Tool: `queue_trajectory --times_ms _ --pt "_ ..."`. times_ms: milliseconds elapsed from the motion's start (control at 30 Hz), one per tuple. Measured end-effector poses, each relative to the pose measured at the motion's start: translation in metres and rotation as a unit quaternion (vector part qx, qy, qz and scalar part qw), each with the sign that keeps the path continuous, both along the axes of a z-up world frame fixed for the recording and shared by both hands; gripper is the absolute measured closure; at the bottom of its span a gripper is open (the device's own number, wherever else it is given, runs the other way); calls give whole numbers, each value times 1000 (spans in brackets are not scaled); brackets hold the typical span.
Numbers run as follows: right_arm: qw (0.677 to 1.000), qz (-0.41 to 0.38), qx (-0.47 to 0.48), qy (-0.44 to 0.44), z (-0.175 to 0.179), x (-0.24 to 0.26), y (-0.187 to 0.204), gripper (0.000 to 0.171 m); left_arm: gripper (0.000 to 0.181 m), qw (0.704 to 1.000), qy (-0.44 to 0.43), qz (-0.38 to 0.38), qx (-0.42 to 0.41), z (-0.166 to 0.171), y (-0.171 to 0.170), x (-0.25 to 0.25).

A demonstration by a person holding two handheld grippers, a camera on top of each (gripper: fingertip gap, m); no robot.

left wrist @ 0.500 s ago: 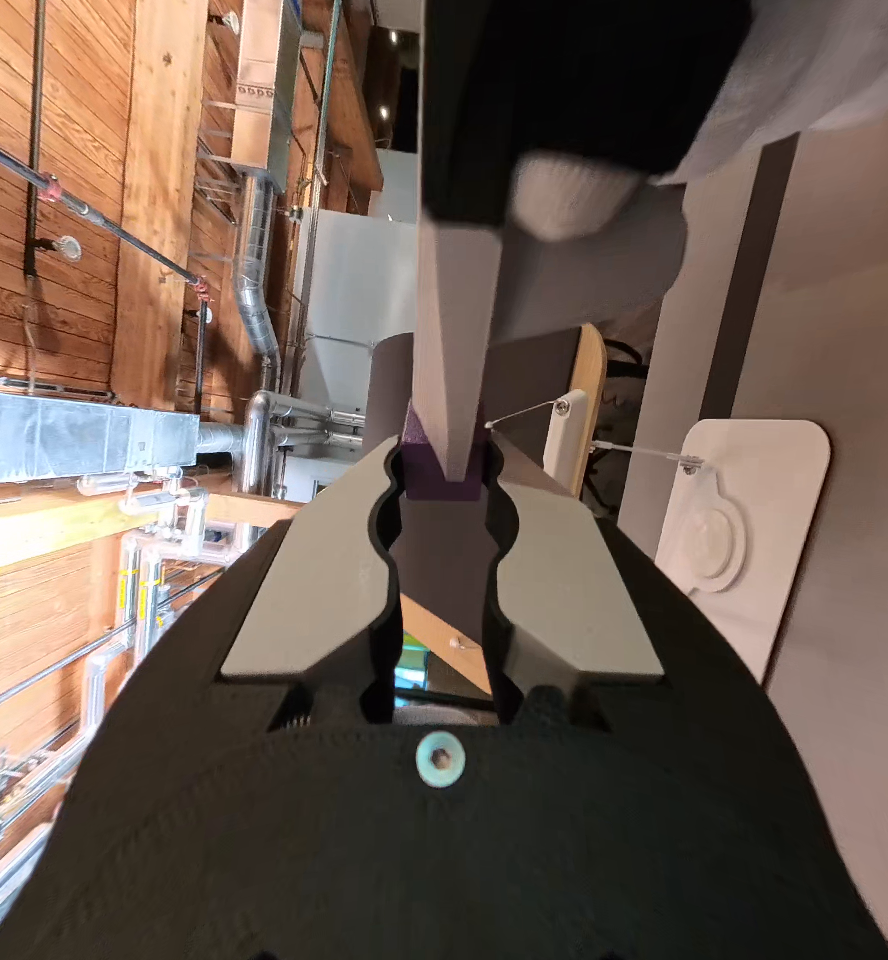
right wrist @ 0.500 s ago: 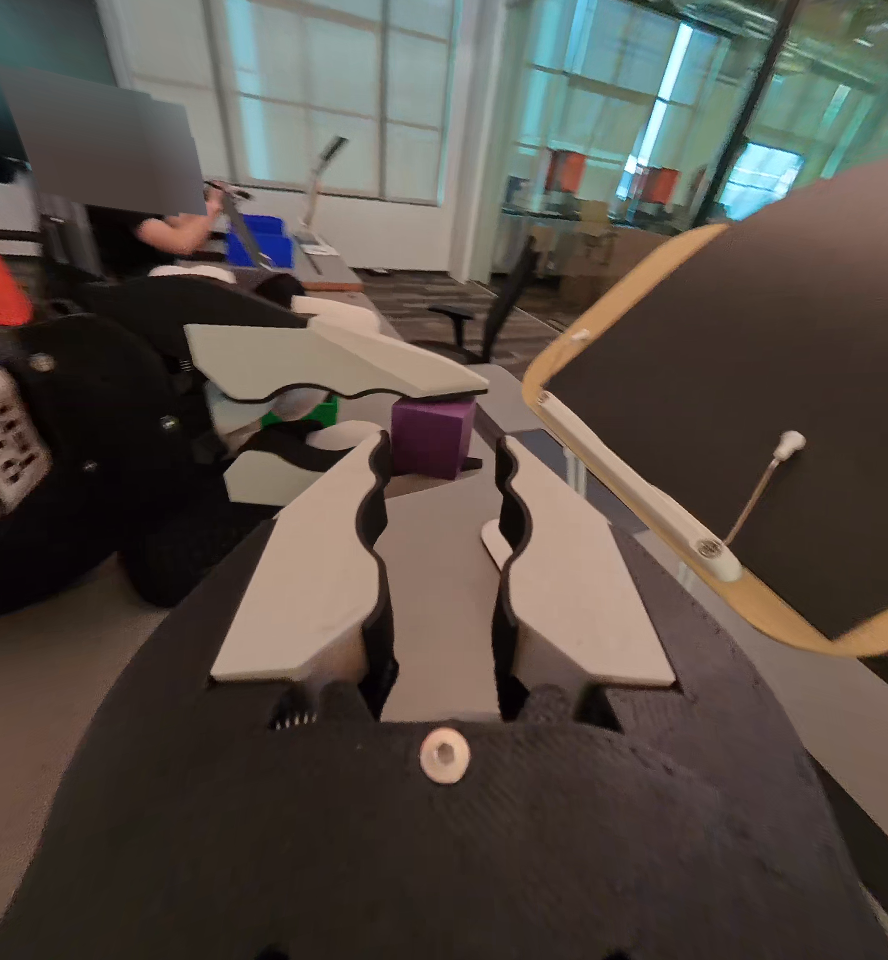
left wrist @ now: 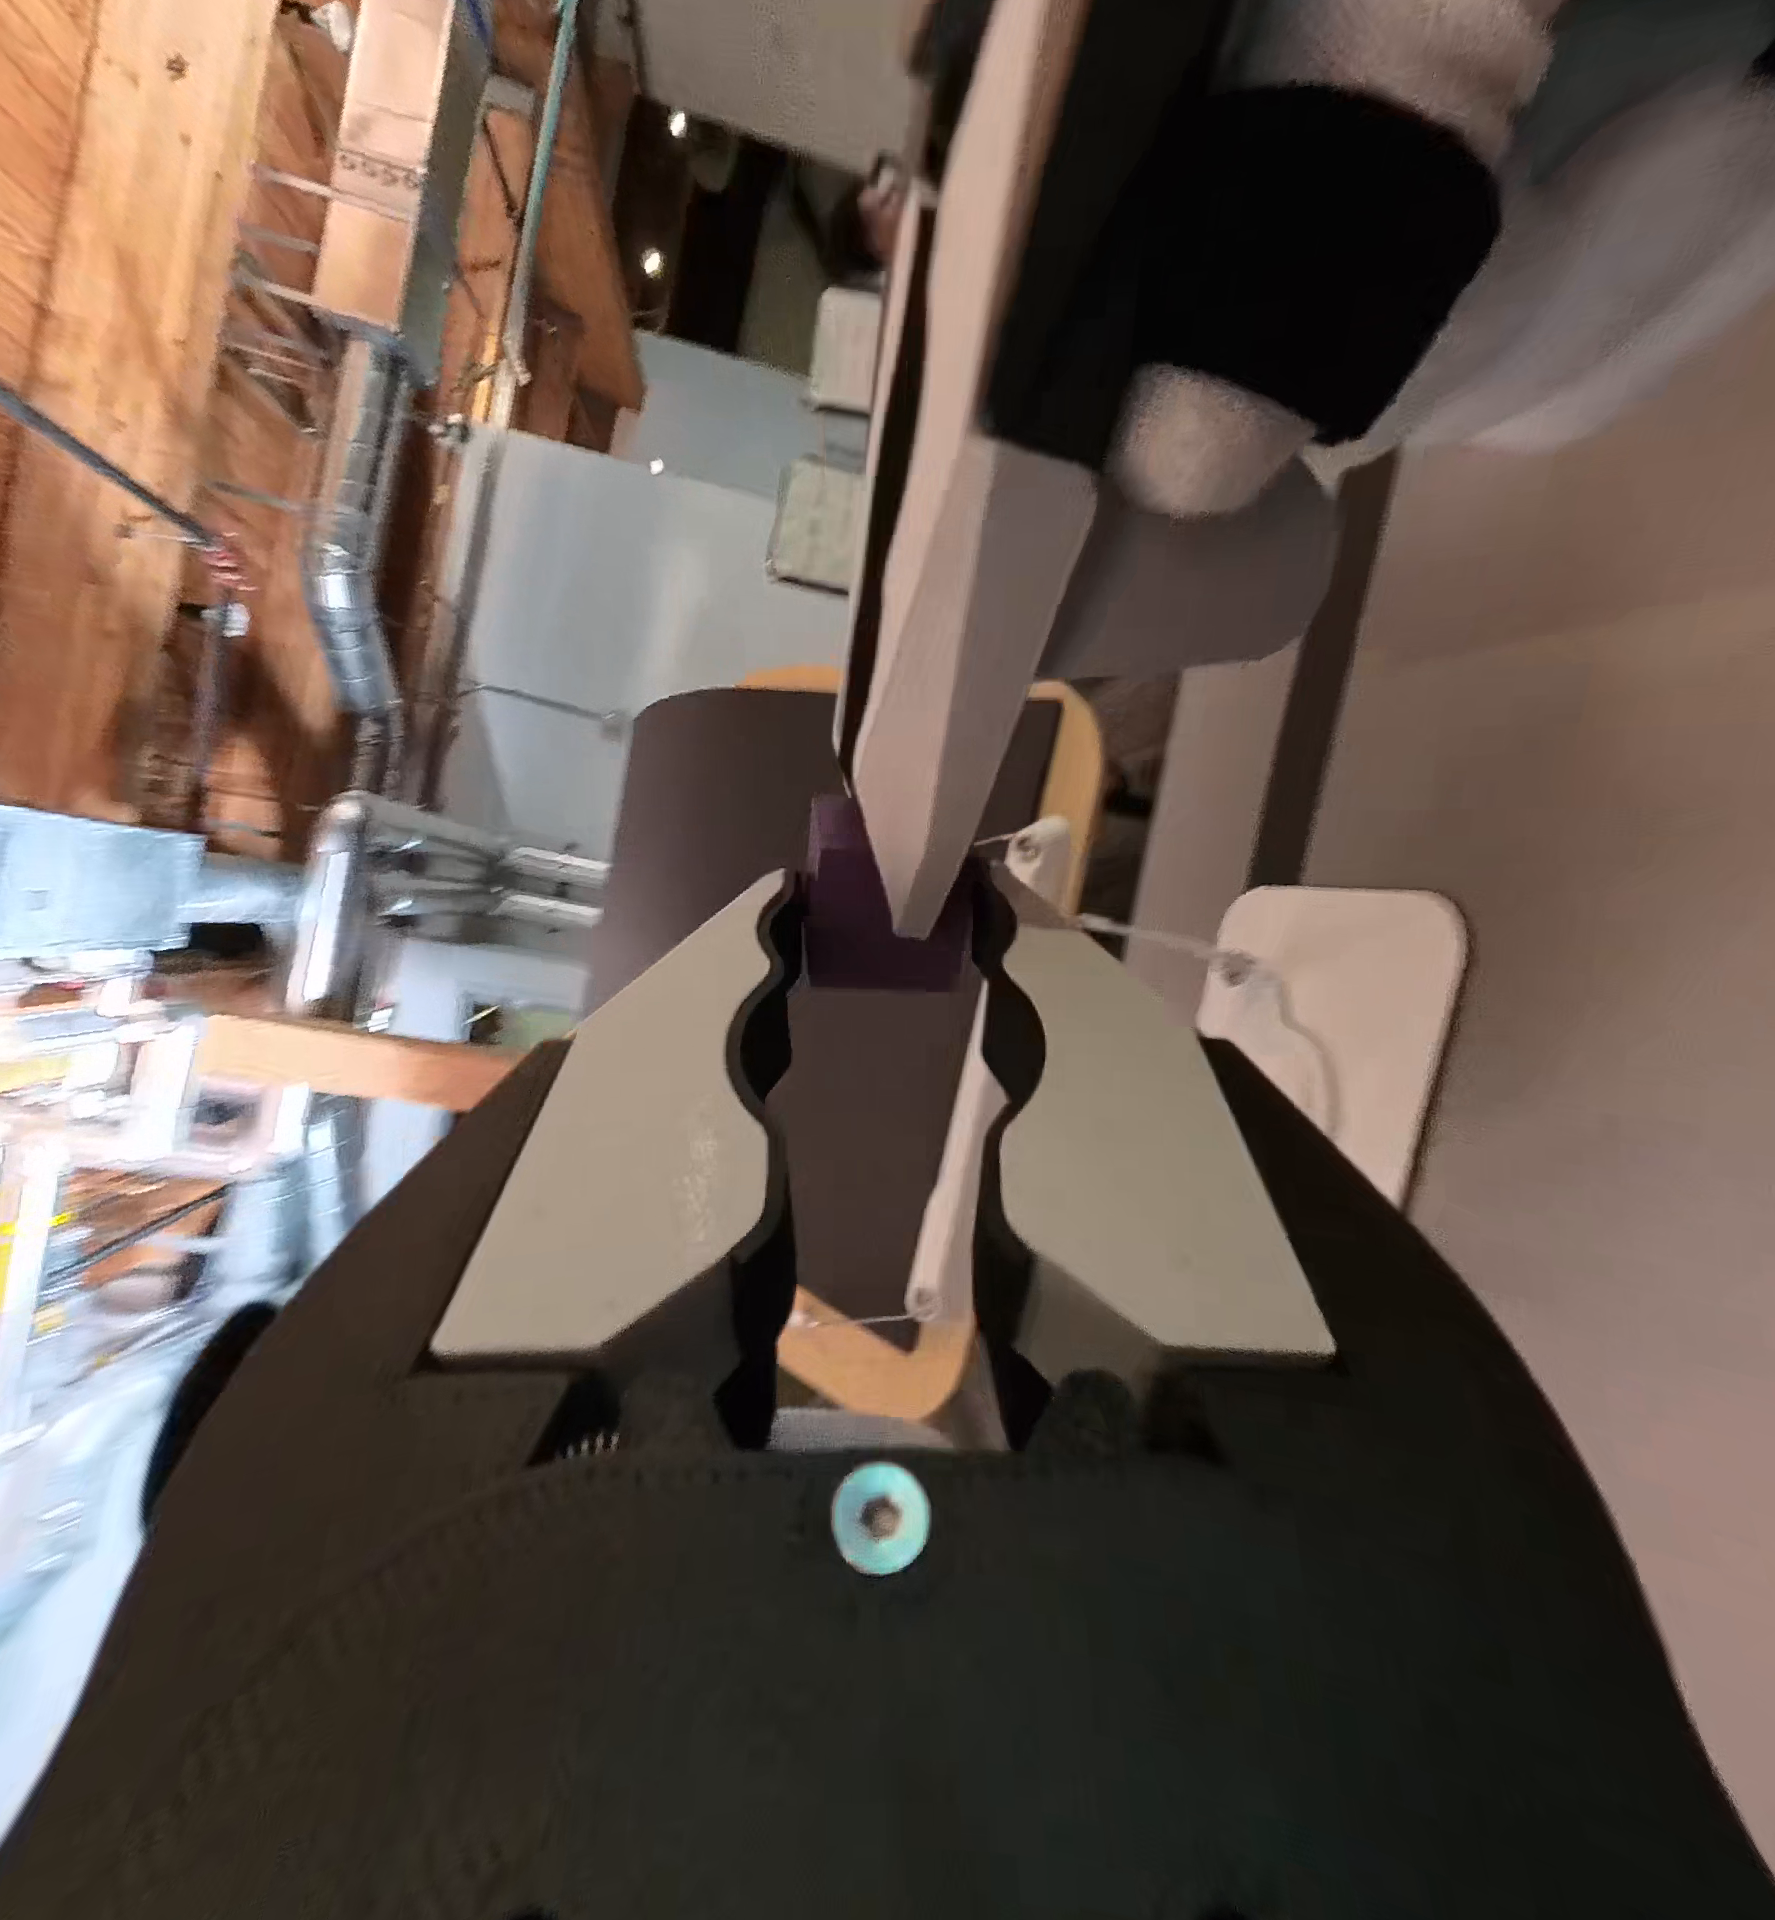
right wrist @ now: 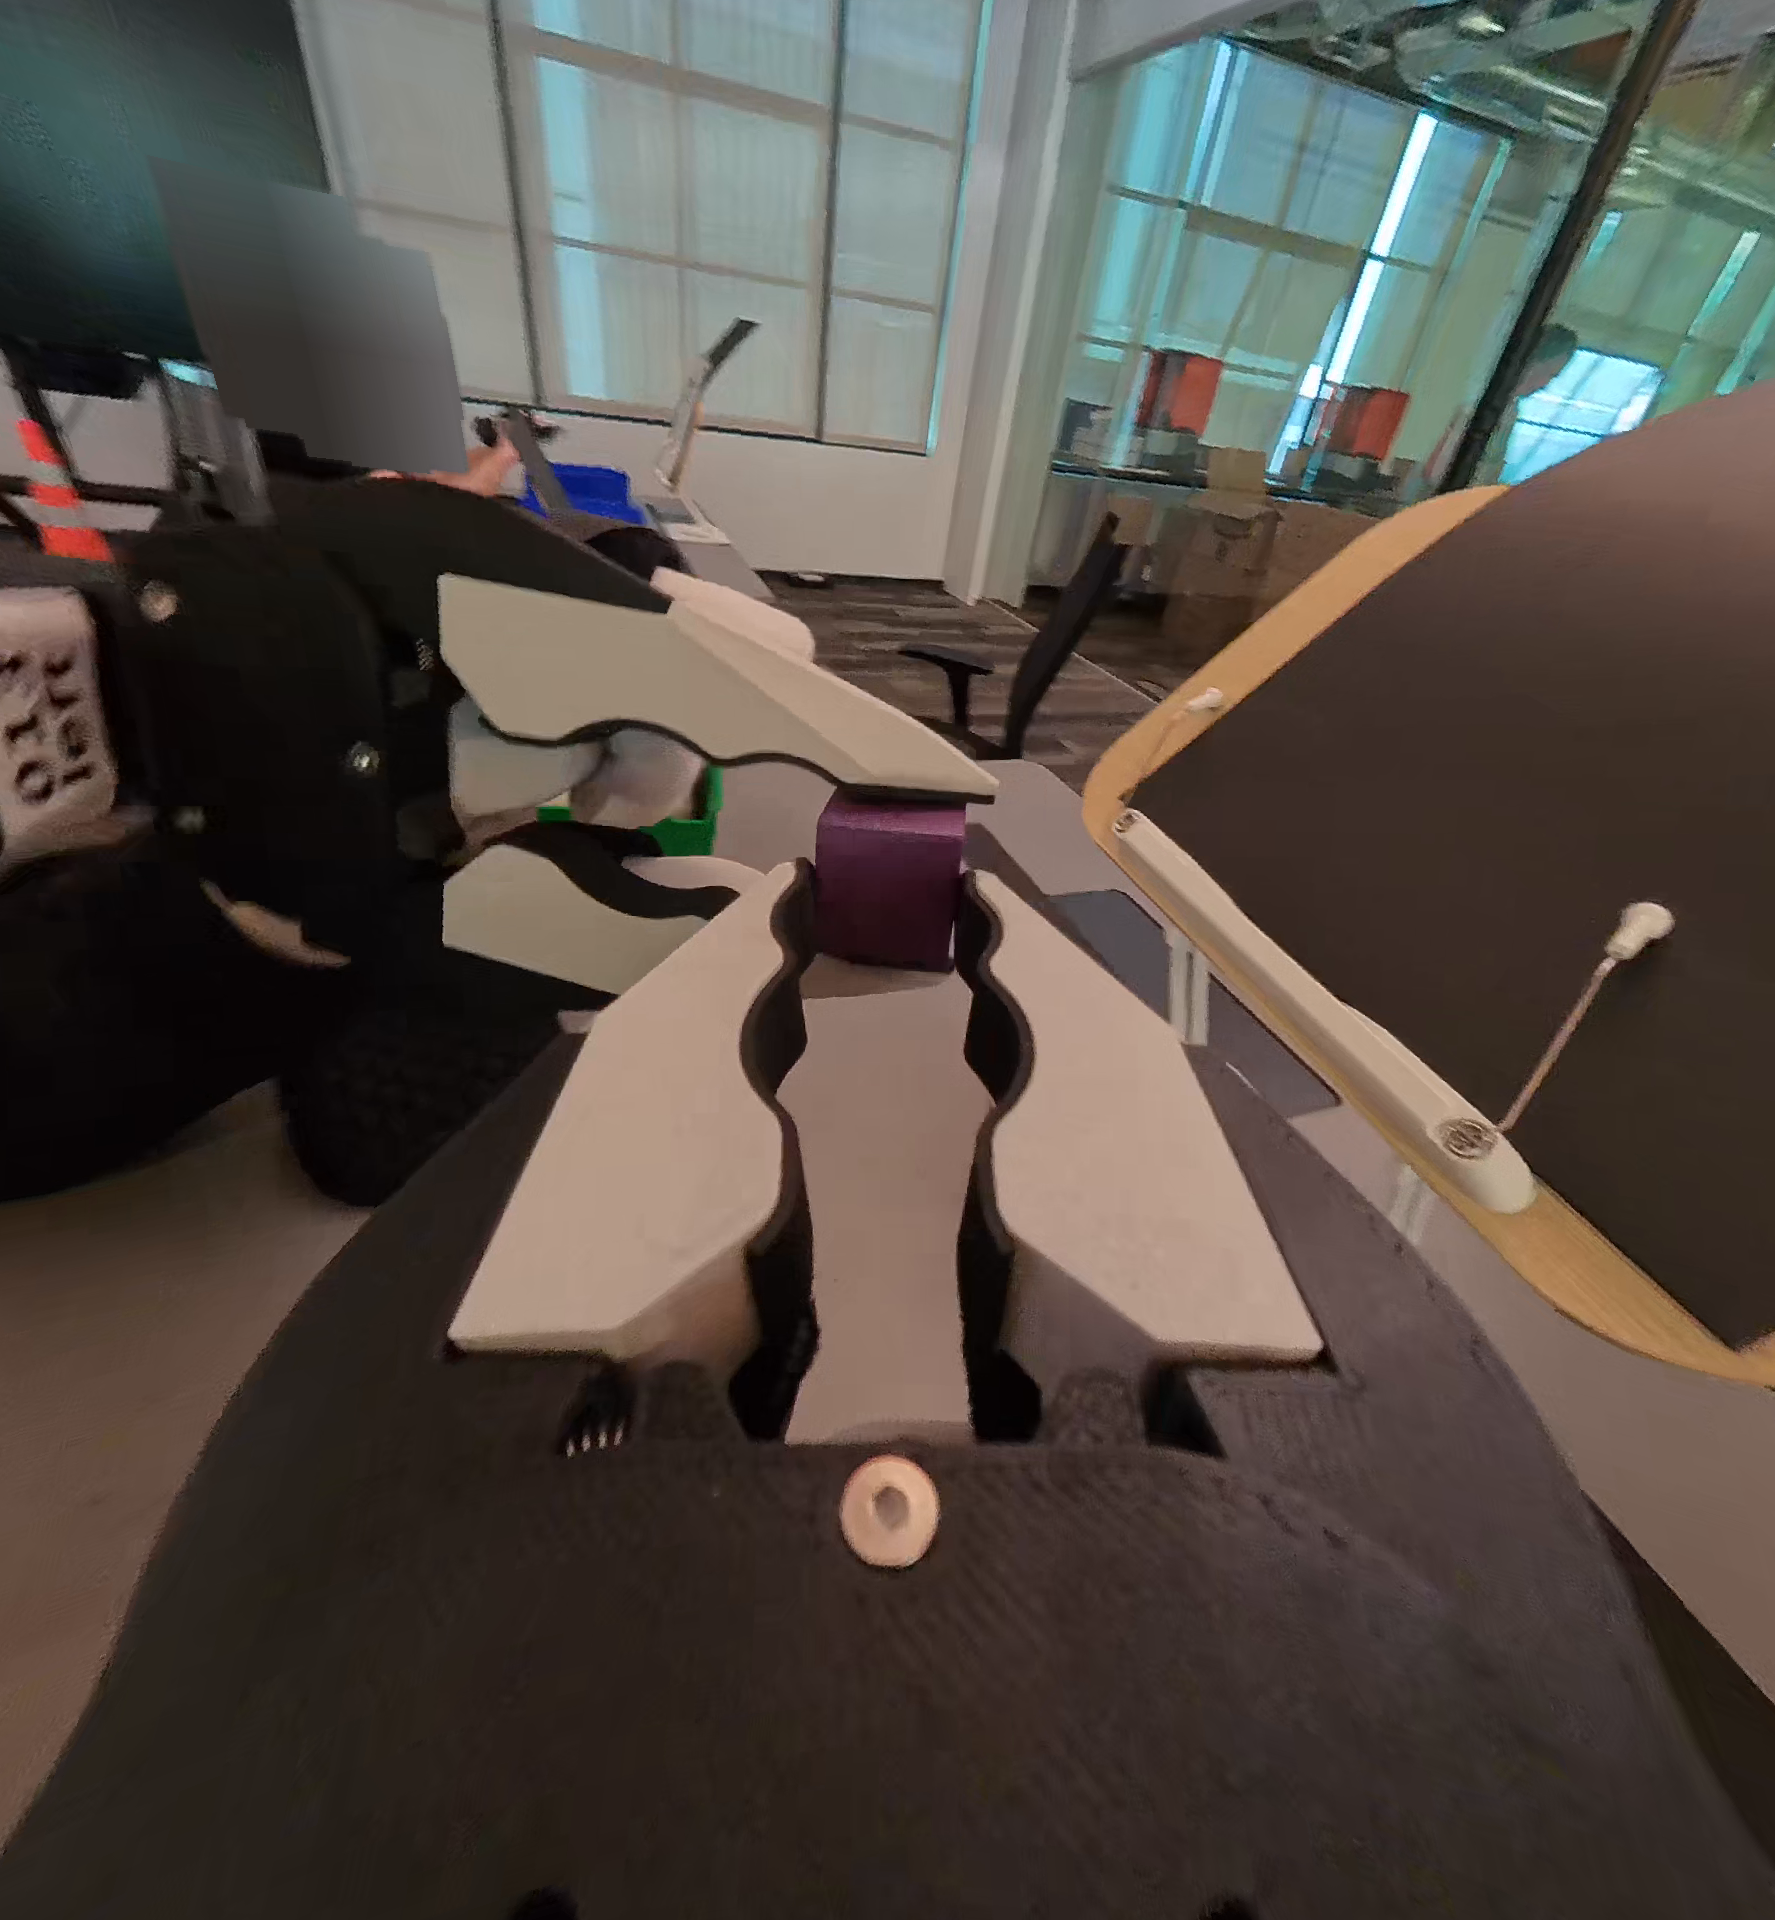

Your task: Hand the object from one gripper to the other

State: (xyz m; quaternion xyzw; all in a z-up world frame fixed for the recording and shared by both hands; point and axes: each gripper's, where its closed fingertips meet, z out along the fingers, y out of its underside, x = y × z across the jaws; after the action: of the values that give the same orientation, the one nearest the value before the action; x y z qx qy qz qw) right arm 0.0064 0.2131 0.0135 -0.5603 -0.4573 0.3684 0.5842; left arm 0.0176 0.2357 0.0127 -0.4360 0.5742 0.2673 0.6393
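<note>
Cube, purple, sits in mid-air between both grippers at once. Right gripper has its two pale fingertips on the cube's left and right faces, jaws narrowed to about the cube's width; contact looks real on both sides, but how firmly it squeezes I cannot tell. Left gripper comes in from the left of the right wrist view, rolled a quarter turn relative to the right one: upper finger lies flat on the cube's top face, lower finger runs under it, mostly hidden behind the right gripper's left finger.

Left wrist view agrees: cube is clamped between the left gripper's fingertips, and one finger of the right gripper reaches down from above with its tip on the cube's near face. Gloved hand grips the right gripper's black body at the top.

So two pinches on crossed axes, cube held off the table.

Background: dark panel with pale wood edge on the right, green bin behind the left gripper, office chair further back.
</note>
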Motion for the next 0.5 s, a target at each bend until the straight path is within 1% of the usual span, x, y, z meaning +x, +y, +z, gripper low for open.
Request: queue_trajectory --times_ms 67,133,167,200,233,333,400,500 --pt "999 36 -6 19 4 3 -7 146 136 998 -28 -41 -44 3 -10 1" --pt "997 73 -24 30 6 8 -13 147 136 993 -33 -87 -67 5 -23 0" --pt "994 99 -26 37 7 11 -19 147 134 991 -34 -103 -73 7 -27 -1" --pt "989 140 -31 47 8 13 -29 147 133 989 -35 -122 -74 8 -33 -1" --pt "982 175 -37 55 9 16 -38 147 135 986 -37 -146 -65 11 -40 0" --pt "967 243 -41 60 6 23 -56 147 135 973 -38 -221 -54 15 -67 9" --pt "955 286 -44 70 6 28 -68 147 138 969 -23 -241 -52 13 -80 16" --pt "937 342 -49 56 0 30 -87 147 139 961 11 -268 -70 1 -99 25"
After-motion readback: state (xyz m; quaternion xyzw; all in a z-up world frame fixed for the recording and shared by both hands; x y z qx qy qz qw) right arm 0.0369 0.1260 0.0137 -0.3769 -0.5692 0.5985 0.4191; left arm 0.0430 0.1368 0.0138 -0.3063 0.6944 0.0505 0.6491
